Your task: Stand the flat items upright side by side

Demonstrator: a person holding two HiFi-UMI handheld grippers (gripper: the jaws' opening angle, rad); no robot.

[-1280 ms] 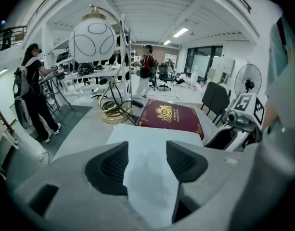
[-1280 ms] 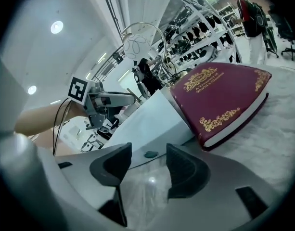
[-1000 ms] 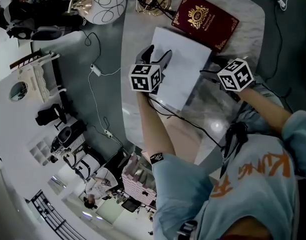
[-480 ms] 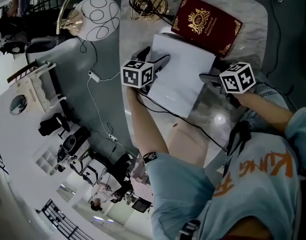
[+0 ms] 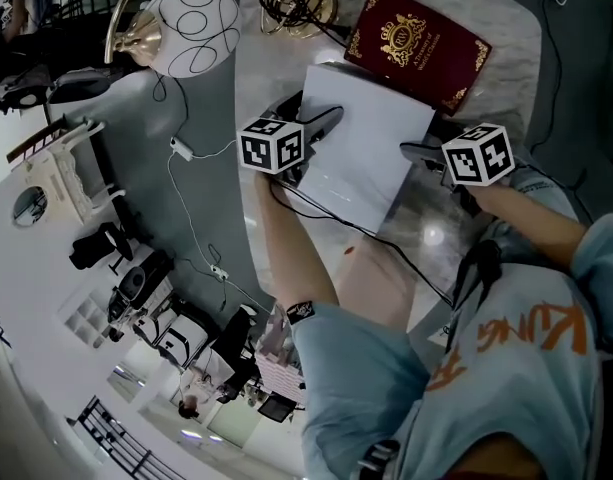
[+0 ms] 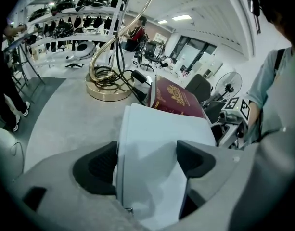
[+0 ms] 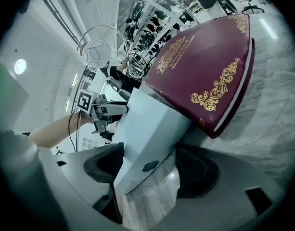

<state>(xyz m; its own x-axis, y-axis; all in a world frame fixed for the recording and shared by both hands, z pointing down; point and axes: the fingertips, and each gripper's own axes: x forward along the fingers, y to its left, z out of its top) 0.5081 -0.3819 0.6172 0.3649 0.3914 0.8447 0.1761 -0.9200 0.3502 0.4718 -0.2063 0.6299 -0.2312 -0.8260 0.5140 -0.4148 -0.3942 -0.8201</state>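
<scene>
A white flat book point(image 5: 366, 148) lies on the marble table point(image 5: 506, 28), its far edge against a maroon book with gold print point(image 5: 418, 43). My left gripper point(image 5: 308, 111) is at its left edge and my right gripper point(image 5: 423, 146) at its right edge. In the left gripper view the white book point(image 6: 157, 143) fills the gap between the open jaws point(image 6: 147, 162), one jaw beside its edge and the other over its cover. In the right gripper view a corner of it point(image 7: 154, 129) is between the closing jaws point(image 7: 149, 170), with bare marble showing beside the right pad.
A gold lamp base point(image 5: 296, 8) wrapped in black cables stands at the table's far left, by a white globe shade point(image 5: 196, 13). The table's left edge point(image 5: 248, 168) runs just beside my left gripper. A cable trails from the grippers across the near table.
My left gripper has slid a little left, toward the white book's left edge. The right gripper and both books have hardly moved.
</scene>
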